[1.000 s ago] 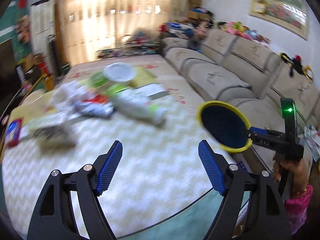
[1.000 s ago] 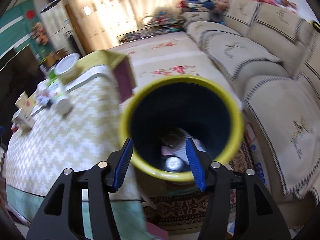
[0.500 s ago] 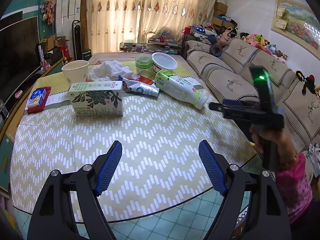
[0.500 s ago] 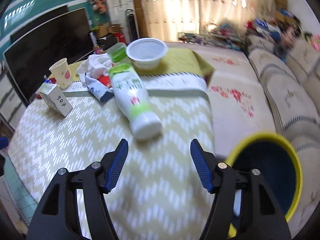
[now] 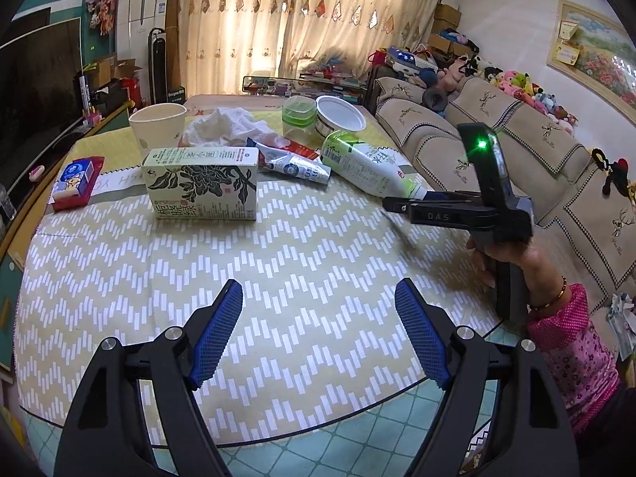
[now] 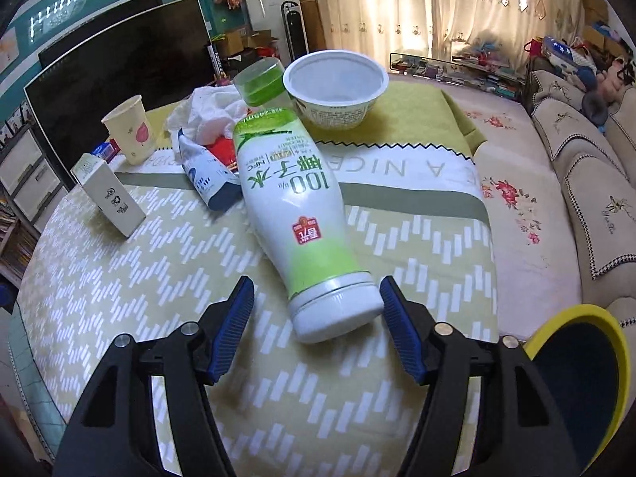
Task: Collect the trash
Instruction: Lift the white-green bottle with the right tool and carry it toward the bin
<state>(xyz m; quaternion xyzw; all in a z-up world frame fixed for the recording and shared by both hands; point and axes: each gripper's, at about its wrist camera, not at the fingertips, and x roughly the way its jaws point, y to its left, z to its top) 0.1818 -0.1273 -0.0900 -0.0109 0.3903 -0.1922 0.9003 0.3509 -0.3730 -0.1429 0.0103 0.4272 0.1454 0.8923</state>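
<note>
The right gripper (image 6: pixel 316 332), which a second ago held its spread fingers around the rim of the yellow-rimmed bin (image 6: pixel 584 381), is now away from it and over the table (image 6: pixel 119 278), the cap end of the lying white-and-green bottle (image 6: pixel 302 218) between its fingers. The left gripper (image 5: pixel 318 334) now faces the table's litter squarely.

Seen from left wrist: carton (image 5: pixel 202 183) on table (image 5: pixel 278 298) at 11 o'clock, cup (image 5: pixel 158 124) behind it, small box (image 5: pixel 75 183) at 10. Tissue (image 5: pixel 226 127) at 12 w/ tube (image 5: pixel 294 165) in front. Bottle (image 6: pixel 302 230) lies at 1, cap end btwn right gripper (image 6: pixel 316 332) tips; bowl (image 6: pixel 336 89) & tub (image 6: pixel 260 81) behind. Bin (image 6: pixel 584 381) off table edge at 4.
</note>
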